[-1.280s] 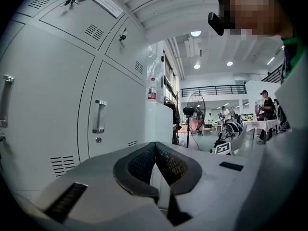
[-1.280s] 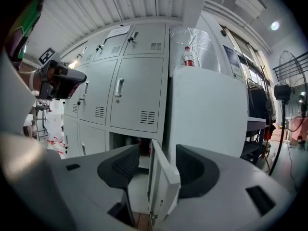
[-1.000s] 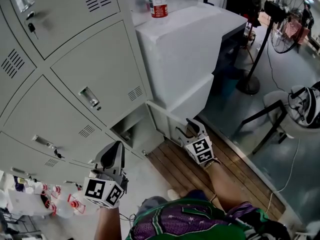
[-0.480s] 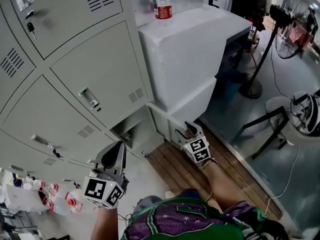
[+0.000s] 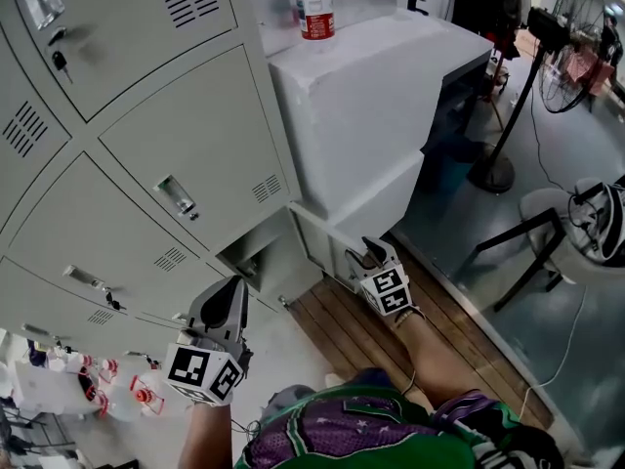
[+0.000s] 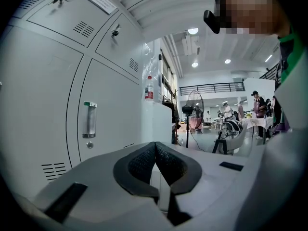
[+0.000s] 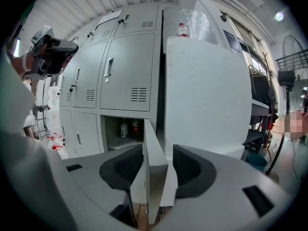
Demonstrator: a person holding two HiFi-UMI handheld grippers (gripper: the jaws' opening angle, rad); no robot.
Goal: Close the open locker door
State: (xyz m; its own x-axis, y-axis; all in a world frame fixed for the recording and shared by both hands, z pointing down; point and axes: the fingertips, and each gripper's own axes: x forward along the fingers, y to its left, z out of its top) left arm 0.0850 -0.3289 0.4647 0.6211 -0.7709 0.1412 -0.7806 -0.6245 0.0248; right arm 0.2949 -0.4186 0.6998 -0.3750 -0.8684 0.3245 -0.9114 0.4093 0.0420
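Locker bank [image 5: 146,164] is filling the left of the head view, with every door shut except one in the bottom row. A white block [image 5: 361,115] is standing against the bank's right end. The open locker door [image 5: 314,240] is hanging at the bottom right compartment [image 5: 256,254], swung out toward the wooden floor boards [image 5: 342,330] and lying close along the block's lower face.

Right tongs [image 5: 368,255] are reaching the door's free edge. In the right gripper view the door [image 7: 155,177] is standing edge-on between the two pads, and the right tongs [image 7: 158,153] are closing. A gap is showing at the right pad, so they are not clamping yet. Small bottles [image 7: 130,128] are sitting inside the compartment [image 7: 115,141].

Left tongs [image 5: 232,289] are hanging in front of the lower lockers, well apart from the door. Their pads are pressing together on nothing [image 6: 155,150].

A water bottle [image 5: 314,8] is standing on the block's top, at the edge next to the lockers.
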